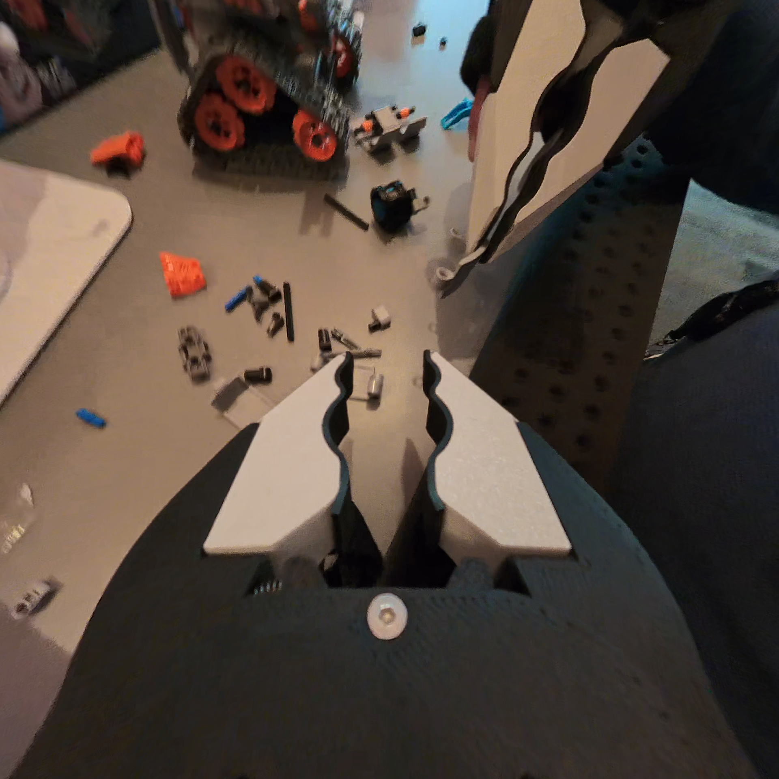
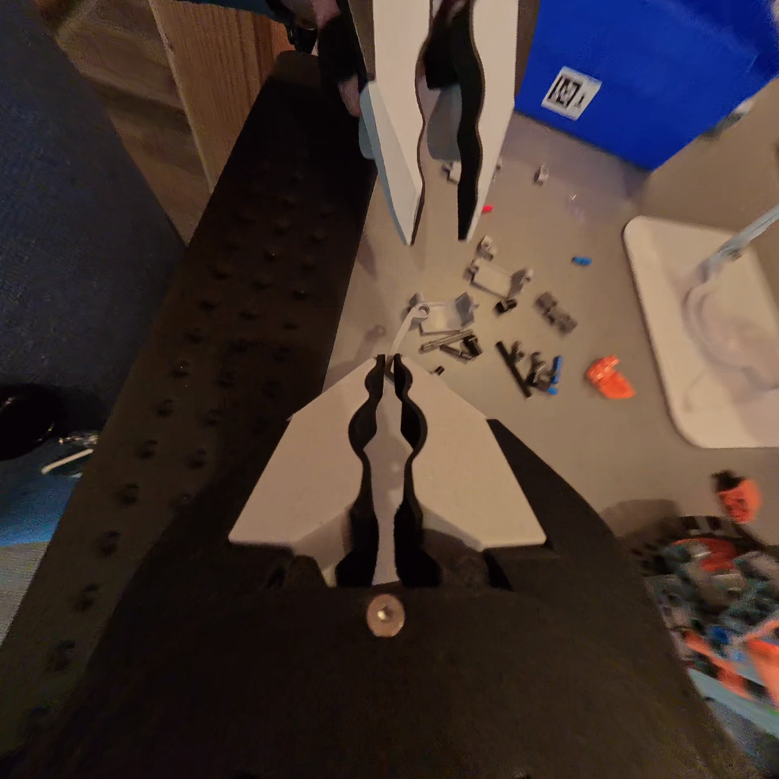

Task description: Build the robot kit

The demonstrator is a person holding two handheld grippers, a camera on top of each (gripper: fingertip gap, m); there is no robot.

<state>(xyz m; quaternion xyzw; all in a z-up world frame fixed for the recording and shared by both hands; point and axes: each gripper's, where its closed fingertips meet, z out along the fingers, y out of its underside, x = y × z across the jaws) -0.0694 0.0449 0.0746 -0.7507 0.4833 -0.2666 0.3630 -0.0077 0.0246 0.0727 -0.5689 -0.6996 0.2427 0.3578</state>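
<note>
My left gripper is open and empty, low over the grey table. Small grey building pieces lie on the table between its fingertips. It also shows in the right wrist view, jaws apart. My right gripper is shut on a thin light grey beam with a hole at its far end, which sticks out past the tips. In the left wrist view the right gripper comes in from the upper right, with the beam just above the table.
A tracked model with orange wheels stands at the back. Loose black, grey, blue and orange pieces are scattered about. A white tray lies left, a black perforated strip right. A blue box stands beyond. My right fingertips sit around 7 cm from my left ones.
</note>
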